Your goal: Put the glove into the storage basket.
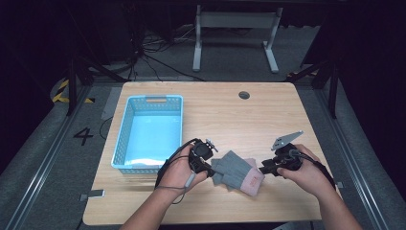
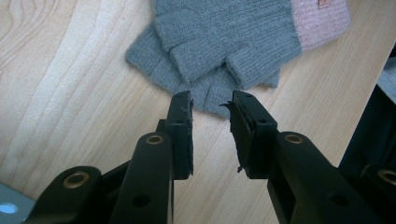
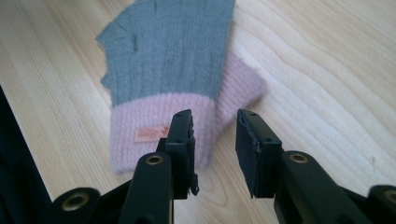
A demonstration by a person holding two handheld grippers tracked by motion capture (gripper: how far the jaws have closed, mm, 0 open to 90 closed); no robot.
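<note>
I see 2 stacked grey gloves (image 1: 238, 171) with pink cuffs at 6 o'clock on the table (image 1: 268, 115); left gripper (image 2: 212, 105) and right gripper (image 3: 215, 122) both gape, empty.

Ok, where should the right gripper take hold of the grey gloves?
Probably the pink cuff of the gloves. It lies flat, facing the right gripper, whose jaws stand open just short of it, so come in low from the cuff side and pinch both layers.
</note>
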